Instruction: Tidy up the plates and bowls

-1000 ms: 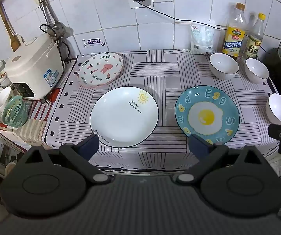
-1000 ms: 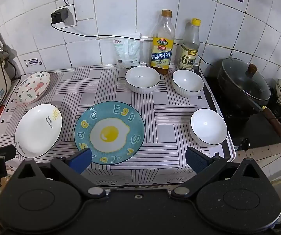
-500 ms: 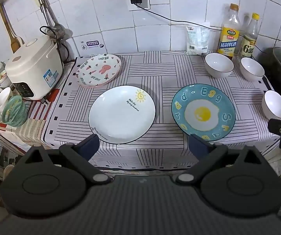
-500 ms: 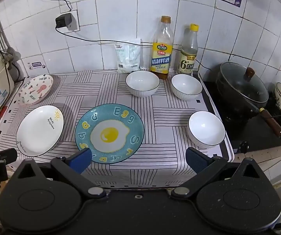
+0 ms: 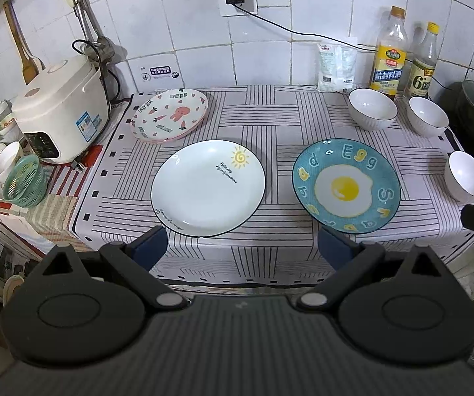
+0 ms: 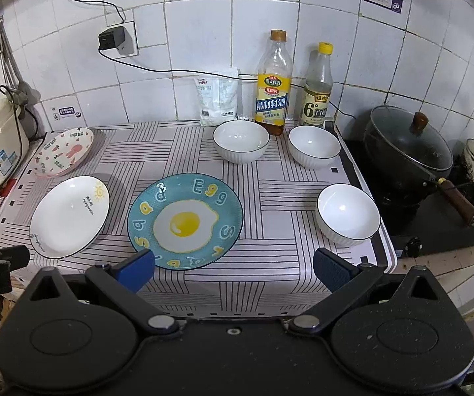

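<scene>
Three plates lie on the striped cloth: a white sun plate (image 5: pixel 208 187) (image 6: pixel 70 215), a blue egg plate (image 5: pixel 346 185) (image 6: pixel 185 220) and a pink rabbit plate (image 5: pixel 170 114) (image 6: pixel 64 151). Three white bowls stand at the right: back middle (image 5: pixel 372 108) (image 6: pixel 241 141), back right (image 5: pixel 427 120) (image 6: pixel 314 146), front right (image 5: pixel 466 176) (image 6: pixel 348 213). My left gripper (image 5: pixel 242 249) is open and empty, before the counter's front edge between the sun and egg plates. My right gripper (image 6: pixel 233 270) is open and empty, in front of the egg plate.
A rice cooker (image 5: pixel 60 112) stands at the left with a green basket (image 5: pixel 25 180) beside it. Two bottles (image 6: pixel 273 82) and a white bag (image 6: pixel 219 97) line the tiled wall. A lidded black pot (image 6: pixel 407 147) sits on the stove at the right.
Both grippers have drawn back and up a little from the counter, so the plates and bowls look smaller and farther. Nothing on the counter moved.
</scene>
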A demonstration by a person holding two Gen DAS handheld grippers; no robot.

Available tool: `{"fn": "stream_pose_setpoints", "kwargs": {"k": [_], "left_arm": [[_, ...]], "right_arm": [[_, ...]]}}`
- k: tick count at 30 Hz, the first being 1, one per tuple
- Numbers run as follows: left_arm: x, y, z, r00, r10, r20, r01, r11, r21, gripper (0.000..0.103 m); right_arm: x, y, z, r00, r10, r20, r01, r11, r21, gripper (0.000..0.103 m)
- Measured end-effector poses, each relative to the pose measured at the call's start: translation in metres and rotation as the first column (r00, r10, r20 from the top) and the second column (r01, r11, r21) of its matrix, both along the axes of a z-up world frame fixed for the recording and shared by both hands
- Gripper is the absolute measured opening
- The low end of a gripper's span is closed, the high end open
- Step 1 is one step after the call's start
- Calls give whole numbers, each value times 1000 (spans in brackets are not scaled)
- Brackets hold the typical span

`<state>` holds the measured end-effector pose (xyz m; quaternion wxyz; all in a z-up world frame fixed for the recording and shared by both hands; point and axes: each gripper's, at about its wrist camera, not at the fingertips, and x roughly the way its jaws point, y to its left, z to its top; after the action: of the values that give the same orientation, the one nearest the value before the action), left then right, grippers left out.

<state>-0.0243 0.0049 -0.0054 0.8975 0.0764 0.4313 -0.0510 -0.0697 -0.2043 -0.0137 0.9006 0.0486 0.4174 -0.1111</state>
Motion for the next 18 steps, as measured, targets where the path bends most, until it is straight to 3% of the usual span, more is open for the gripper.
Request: {"fn": "stream_pose_setpoints", "kwargs": {"k": [18], "left_arm": [[-6,2,-8,999,-5,42,5,1000,3,99]], "right_arm": [[-4,0,-6,1000,-24,12,24,1000,1,103]]}}
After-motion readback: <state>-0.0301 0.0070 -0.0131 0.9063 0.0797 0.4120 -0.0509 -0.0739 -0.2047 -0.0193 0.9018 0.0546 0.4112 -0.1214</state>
